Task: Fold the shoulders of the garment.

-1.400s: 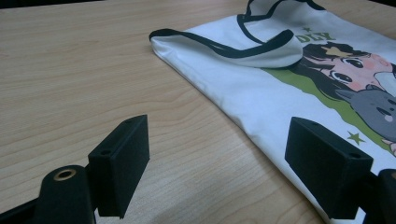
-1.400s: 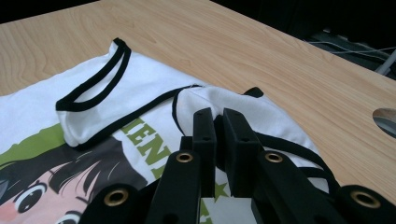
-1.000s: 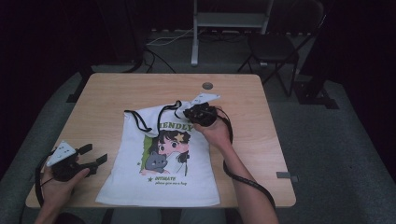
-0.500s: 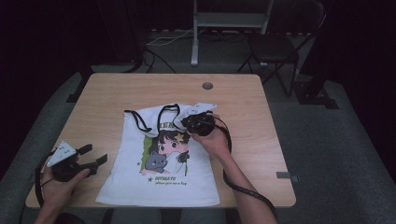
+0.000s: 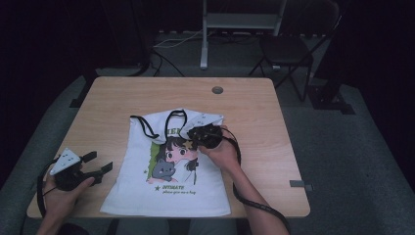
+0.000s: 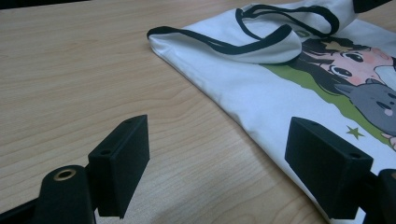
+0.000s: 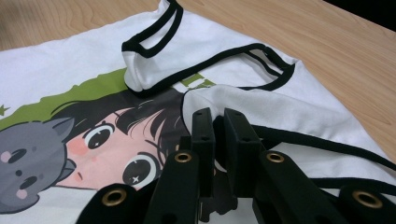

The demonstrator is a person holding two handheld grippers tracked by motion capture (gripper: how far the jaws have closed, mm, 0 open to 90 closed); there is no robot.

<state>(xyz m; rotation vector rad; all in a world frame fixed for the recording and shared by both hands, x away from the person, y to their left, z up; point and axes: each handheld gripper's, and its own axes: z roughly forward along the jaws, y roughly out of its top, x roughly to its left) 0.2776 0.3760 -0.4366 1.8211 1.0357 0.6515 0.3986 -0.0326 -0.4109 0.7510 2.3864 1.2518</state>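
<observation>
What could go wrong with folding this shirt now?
The right gripper is shut on a fold of the shirt, pulling it over the cartoon girl. With the left gripper open beside the shirt and nothing pinning it, the whole shirt might slide along the table. The thin pinch could also slip free, so the fold may drop crooked.

White shirt with black trim, cartoon girl print; light wood-grain table.

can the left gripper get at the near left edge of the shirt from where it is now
Probably yes. The left gripper sits open on the bare table just beside the shirt, with nothing between its jaws and the shirt's edge.
</observation>
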